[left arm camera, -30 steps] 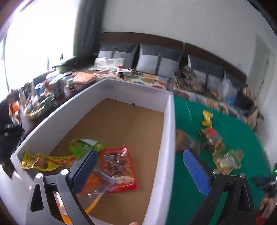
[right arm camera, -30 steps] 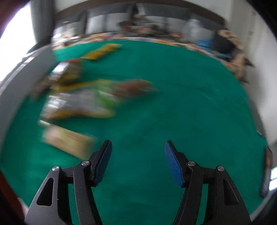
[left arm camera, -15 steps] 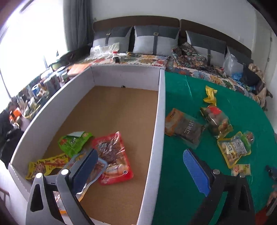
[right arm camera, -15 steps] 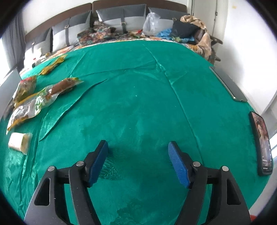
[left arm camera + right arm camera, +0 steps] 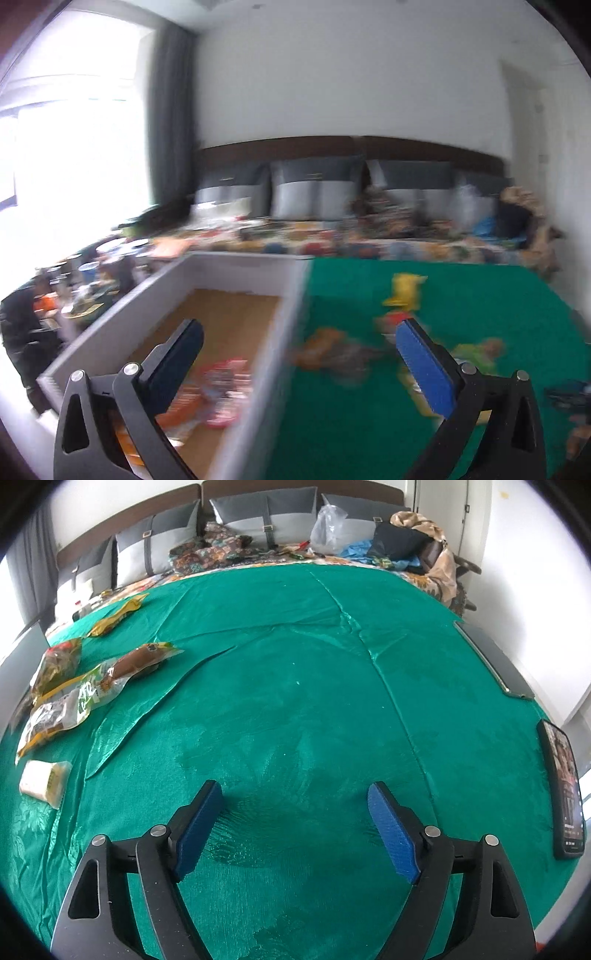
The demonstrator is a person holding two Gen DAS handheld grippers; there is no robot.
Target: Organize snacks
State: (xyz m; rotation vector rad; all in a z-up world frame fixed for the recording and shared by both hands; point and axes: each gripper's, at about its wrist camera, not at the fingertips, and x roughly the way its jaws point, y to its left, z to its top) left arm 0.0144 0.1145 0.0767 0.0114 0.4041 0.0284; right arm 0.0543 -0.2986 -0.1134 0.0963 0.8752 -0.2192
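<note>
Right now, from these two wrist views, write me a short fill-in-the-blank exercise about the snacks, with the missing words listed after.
1. The loose snack packets lie on a ____ cloth.
2. The white box has a ____ floor.
3. Between the fingers of the right gripper, whose jaws are opening, there is ____ but cloth.
4. A ____ lies near the cloth's right edge in the right wrist view.

Missing words: green; brown; nothing; phone
</note>
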